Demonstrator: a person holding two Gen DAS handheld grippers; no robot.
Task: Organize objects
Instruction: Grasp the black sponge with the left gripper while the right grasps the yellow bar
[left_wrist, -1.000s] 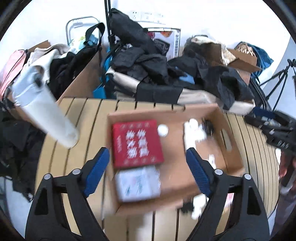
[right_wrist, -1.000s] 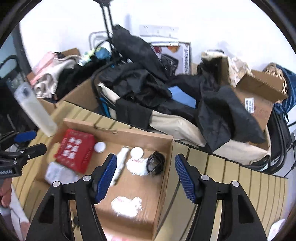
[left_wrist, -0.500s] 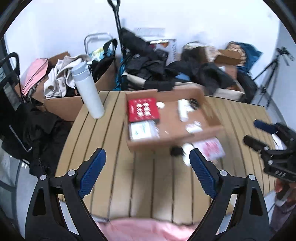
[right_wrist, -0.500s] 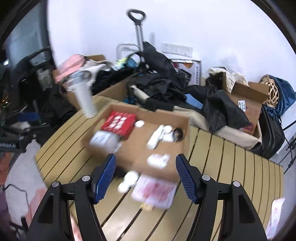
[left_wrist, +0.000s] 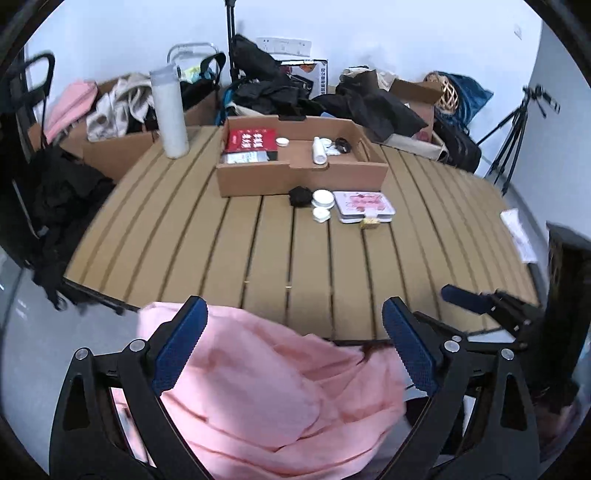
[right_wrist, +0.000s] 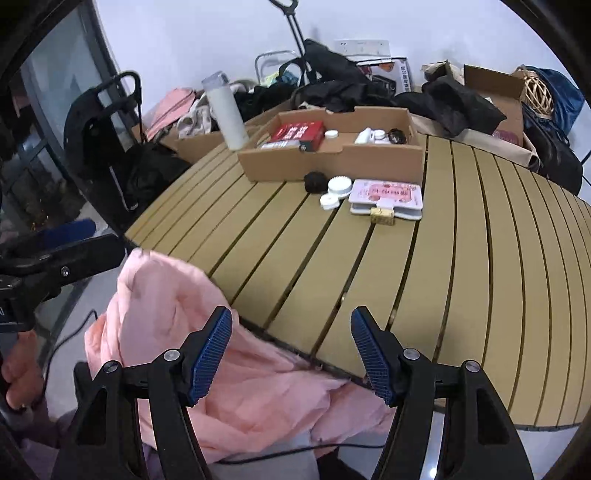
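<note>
I have both grippers pulled back off the near edge of the counter (left_wrist: 229, 258), over the pink cloth (left_wrist: 266, 387) in my lap, and neither is carrying anything: the left gripper (left_wrist: 293, 349) has its jaws wide apart with only cloth showing between them, and the right gripper (right_wrist: 291, 356) likewise has its jaws apart over the near edge. By my reading I am between picks, choosing the next loose thing to put away. The cardboard box (left_wrist: 303, 177) sits toward the far edge, near the middle, and already holds a red packet (left_wrist: 251, 140), a small white bottle (left_wrist: 318, 149) and some smaller bits I cannot make out. Just in front of the box's near wall, on the bare slats, lie the things I judge are left to sort: a small black lump (right_wrist: 314, 181), two round white jars (right_wrist: 339, 186) touching or nearly so, a flat pink-and-white pack (right_wrist: 386, 197), and a small yellowish piece (right_wrist: 383, 214) against the pack's near edge. A tall white flask (left_wrist: 169, 114) stands upright toward the far left corner. The next move calls for a long reach forward across the slats, then lowering one gripper around a jar or the lump; the right one looks better placed. The flat pack would need an edge grip.
</note>
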